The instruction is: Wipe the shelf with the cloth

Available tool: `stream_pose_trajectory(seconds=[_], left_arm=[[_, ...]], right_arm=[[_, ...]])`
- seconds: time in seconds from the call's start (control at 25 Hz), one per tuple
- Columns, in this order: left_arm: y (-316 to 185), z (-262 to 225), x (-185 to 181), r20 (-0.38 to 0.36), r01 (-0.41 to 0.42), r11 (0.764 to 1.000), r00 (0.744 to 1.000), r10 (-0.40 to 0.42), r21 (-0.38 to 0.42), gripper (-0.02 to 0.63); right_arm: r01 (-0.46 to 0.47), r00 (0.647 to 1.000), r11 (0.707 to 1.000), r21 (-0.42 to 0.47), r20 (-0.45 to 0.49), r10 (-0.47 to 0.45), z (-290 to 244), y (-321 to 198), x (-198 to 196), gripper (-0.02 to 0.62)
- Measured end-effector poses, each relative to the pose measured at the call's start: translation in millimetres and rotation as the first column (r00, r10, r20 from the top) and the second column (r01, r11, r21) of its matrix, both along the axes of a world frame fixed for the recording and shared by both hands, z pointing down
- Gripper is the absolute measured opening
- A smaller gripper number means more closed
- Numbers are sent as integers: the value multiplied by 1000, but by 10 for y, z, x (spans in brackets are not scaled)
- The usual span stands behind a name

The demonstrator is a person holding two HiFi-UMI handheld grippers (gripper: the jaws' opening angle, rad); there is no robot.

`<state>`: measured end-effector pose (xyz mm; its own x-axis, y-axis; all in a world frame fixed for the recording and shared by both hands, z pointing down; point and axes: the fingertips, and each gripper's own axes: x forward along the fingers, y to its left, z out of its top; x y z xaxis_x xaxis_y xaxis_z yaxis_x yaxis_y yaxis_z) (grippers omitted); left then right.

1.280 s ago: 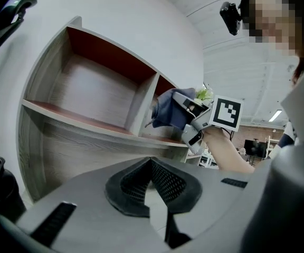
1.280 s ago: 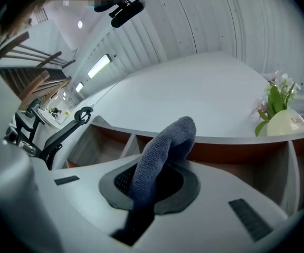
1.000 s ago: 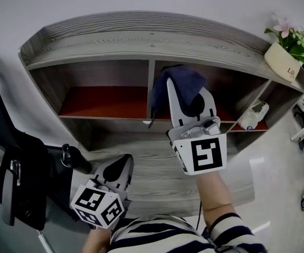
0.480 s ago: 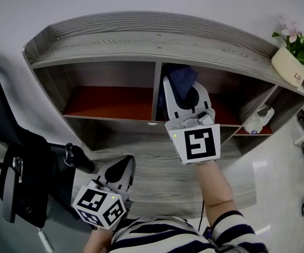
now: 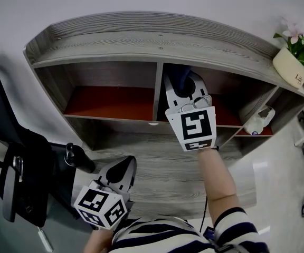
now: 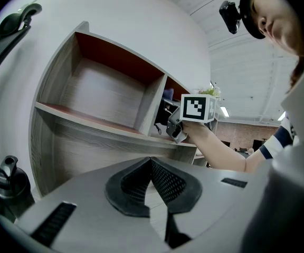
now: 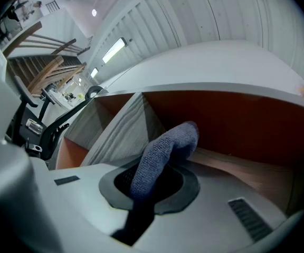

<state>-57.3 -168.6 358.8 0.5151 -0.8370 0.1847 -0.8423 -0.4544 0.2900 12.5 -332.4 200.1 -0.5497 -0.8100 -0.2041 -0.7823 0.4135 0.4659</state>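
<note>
A grey wooden shelf (image 5: 141, 41) with reddish-brown inner boards fills the head view. My right gripper (image 5: 185, 84) reaches into the middle compartment just right of the upright divider. It is shut on a dark blue cloth (image 5: 179, 77). In the right gripper view the cloth (image 7: 165, 152) sticks up from between the jaws, its top folded toward the compartment's board (image 7: 236, 167). My left gripper (image 5: 118, 168) hangs low in front of the shelf's lower panel. Its jaws meet with nothing between them at the left gripper (image 6: 151, 161).
A white bottle (image 5: 257, 121) lies in the right compartment. A flower pot (image 5: 290, 66) stands on the shelf top at the right end. A black chair (image 5: 15, 167) and a black flask (image 5: 78, 157) stand at the left, near my left gripper.
My right gripper has pushed forward into the middle compartment with the cloth, which now shows less above the jaws. The left gripper has stayed put.
</note>
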Motion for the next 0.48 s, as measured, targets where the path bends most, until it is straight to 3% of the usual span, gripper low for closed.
stream_pose_trajectory(seconds=[0.48], left_arm=[[-3,-1,55,10,-28,1000,1000,28,7,15]], right_arm=[[19,982,984,-179,-179,-51,394,-71,-45,44]])
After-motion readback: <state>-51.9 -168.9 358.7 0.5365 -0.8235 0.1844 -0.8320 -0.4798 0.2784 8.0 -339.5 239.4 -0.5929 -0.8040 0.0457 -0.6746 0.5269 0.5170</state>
